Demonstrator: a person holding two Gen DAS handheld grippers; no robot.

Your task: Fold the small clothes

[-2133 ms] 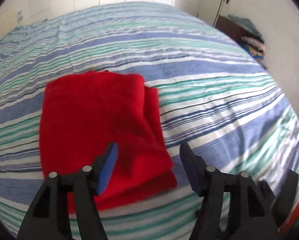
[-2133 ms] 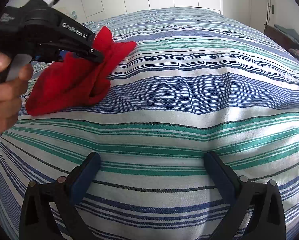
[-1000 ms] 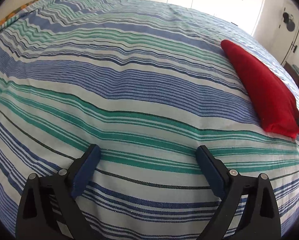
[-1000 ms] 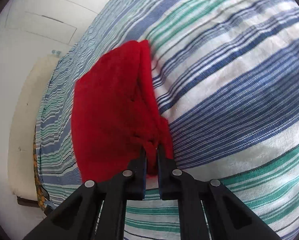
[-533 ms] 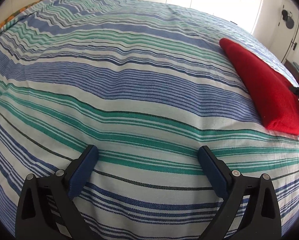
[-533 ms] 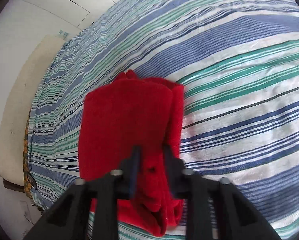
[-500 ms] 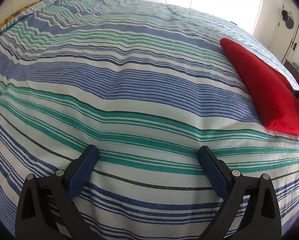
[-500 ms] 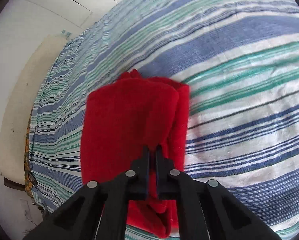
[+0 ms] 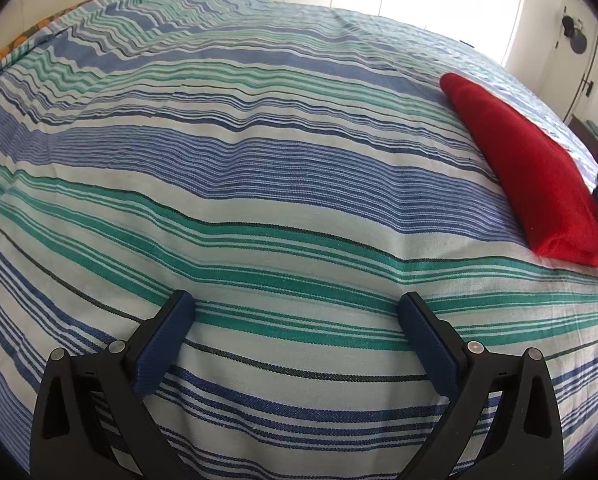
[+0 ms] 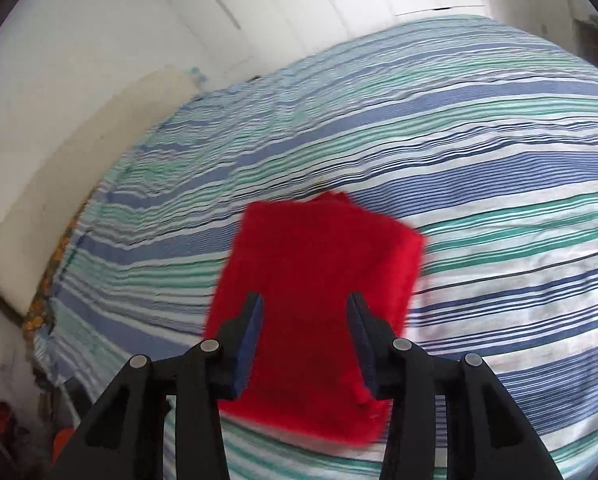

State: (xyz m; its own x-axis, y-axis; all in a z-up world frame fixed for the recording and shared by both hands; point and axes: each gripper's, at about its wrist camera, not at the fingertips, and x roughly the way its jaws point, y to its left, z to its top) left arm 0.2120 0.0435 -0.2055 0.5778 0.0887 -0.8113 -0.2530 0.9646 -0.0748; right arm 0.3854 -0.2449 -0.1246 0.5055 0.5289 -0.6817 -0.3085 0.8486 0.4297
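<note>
Left wrist view: left gripper (image 9: 295,312) fingers wide, empty, over the striped bed (image 9: 259,184); folded red cloth (image 9: 531,176) at 2 o'clock, well apart.

Right wrist view: right gripper (image 10: 305,312) fingers opening, clear of the cloth (image 10: 319,280) lying flat beyond them at 12 o'clock.

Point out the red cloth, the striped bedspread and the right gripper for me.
red cloth (image 10: 319,264), right wrist view, top folded face.
striped bedspread (image 9: 259,168), left wrist view, blue band.
right gripper (image 10: 305,304), right wrist view, between opening jaws.

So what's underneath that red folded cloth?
The red folded cloth lies on the striped bedspread, whose stripes run out around it. The patch directly beneath, and anything tucked inside the folds, is hidden.
</note>
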